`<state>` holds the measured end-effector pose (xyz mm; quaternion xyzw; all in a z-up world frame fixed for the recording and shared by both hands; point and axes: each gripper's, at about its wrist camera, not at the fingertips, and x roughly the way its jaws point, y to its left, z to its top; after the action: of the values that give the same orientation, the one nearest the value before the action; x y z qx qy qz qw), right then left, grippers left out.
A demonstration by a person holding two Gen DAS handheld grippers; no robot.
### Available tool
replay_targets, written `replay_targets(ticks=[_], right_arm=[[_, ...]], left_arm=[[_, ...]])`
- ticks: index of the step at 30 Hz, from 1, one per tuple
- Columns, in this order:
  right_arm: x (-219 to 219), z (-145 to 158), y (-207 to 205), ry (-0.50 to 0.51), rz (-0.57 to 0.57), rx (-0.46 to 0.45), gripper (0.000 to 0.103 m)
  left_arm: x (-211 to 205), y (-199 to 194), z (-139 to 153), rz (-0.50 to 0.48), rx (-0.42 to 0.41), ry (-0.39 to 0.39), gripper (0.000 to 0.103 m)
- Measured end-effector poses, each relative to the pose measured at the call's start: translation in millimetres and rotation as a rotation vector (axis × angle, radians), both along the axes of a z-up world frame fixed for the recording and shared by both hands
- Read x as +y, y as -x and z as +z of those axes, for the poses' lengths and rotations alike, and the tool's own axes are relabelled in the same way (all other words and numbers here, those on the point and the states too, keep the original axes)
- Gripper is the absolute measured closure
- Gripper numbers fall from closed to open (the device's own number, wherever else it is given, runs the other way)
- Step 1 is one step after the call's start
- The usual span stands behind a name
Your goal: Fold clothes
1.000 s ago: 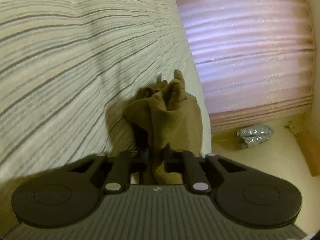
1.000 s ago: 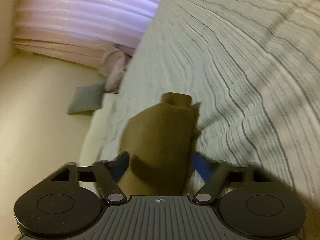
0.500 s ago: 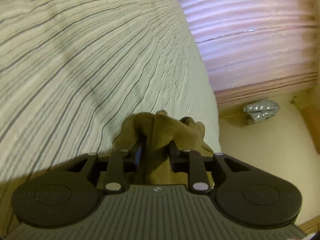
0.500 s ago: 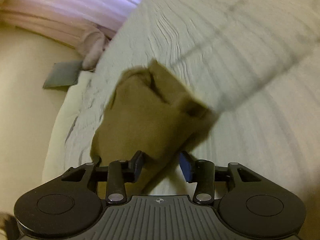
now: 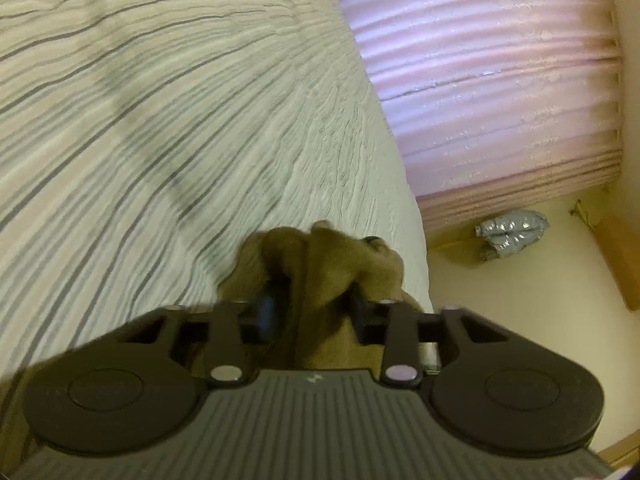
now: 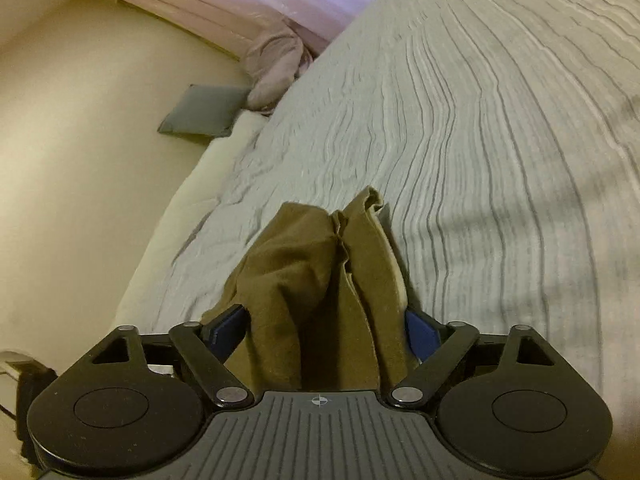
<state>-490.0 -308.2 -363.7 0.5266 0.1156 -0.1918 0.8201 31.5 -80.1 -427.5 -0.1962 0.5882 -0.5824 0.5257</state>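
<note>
The left tongs (image 5: 310, 312) were closing on a bunched fold of the brown garment (image 5: 328, 264), while the right tongs (image 6: 326, 328) were also closing with a thicker wad of it between their blue pads (image 6: 420, 334). Since each bite took gathered cloth instead of a clean edge, a layer could probably slip free and skew the fold. The garment, soft and creased, was held over the striped bed (image 6: 480, 140) near its edge.

The left gripper (image 5: 312, 312) is closing its black fingers (image 5: 266, 314) on a bunched olive-brown cloth garment (image 5: 320, 256) above the grey-striped bed (image 5: 160, 120); a crumpled silver foil bag (image 5: 510, 230) lies by pink pleated curtains (image 5: 480, 80).
</note>
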Motion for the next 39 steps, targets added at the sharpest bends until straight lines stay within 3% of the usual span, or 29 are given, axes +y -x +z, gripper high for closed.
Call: replay_targets(ticks=[1,6,9,12,13,14,17,20,22,24,25,26,27,29,32,34,36,39], right_arm=[[2,-2,0,-0.037,-0.007,-0.008,0.084],[40,22,32,-0.029,-0.140,-0.072,0.087],[68,31,48,-0.009,-0.258,-0.052,0.087],[70,20,51,-0.034,-0.299,0.076,0.070],[70,20,53,-0.038,-0.306,0.091,0.055],[68,25,57,-0.029,-0.311,0.084,0.051],[62,49,65,0.072,-0.339,0.098,0.051],[47,59,66,0.114,-0.308,0.088,0.051],[34,55,58,0.088,-0.276,0.077,0.051],[15,39,41,-0.001,-0.259,0.070,0.052],[9,31,39,-0.039,-0.260,0.060,0.059],[5,26,39,-0.056,-0.258,0.054,0.090],[4,25,40,-0.051,-0.259,0.044,0.095],[9,30,44,0.010,-0.277,0.012,0.097],[24,45,50,0.187,-0.304,0.010,0.098],[23,38,49,0.191,-0.333,0.050,0.099],[14,19,44,0.124,-0.338,0.130,0.099],[16,17,44,0.117,-0.326,0.135,0.098]], left_arm=[[-4,0,4,-0.019,-0.013,0.008,0.091],[-28,7,31,-0.144,-0.126,0.051,0.092],[-53,17,38,-0.222,-0.183,0.040,0.090],[-67,26,31,-0.244,-0.245,-0.046,0.085],[-66,27,31,-0.244,-0.253,-0.047,0.083],[-61,25,35,-0.235,-0.257,-0.035,0.080],[-45,19,45,-0.204,-0.268,0.002,0.071],[-38,10,48,-0.166,-0.259,0.030,0.070],[-42,6,46,-0.158,-0.240,0.034,0.071],[-49,6,42,-0.166,-0.216,0.041,0.079],[-54,8,40,-0.168,-0.204,0.041,0.092],[-56,8,39,-0.175,-0.204,0.050,0.095],[-59,10,39,-0.174,-0.213,0.067,0.097],[-62,13,40,-0.169,-0.230,0.115,0.099],[-60,18,40,-0.160,-0.294,0.160,0.099],[-66,25,36,-0.167,-0.371,0.142,0.099],[-70,33,32,-0.166,-0.425,0.103,0.099],[-68,43,42,-0.161,-0.488,0.098,0.097]])
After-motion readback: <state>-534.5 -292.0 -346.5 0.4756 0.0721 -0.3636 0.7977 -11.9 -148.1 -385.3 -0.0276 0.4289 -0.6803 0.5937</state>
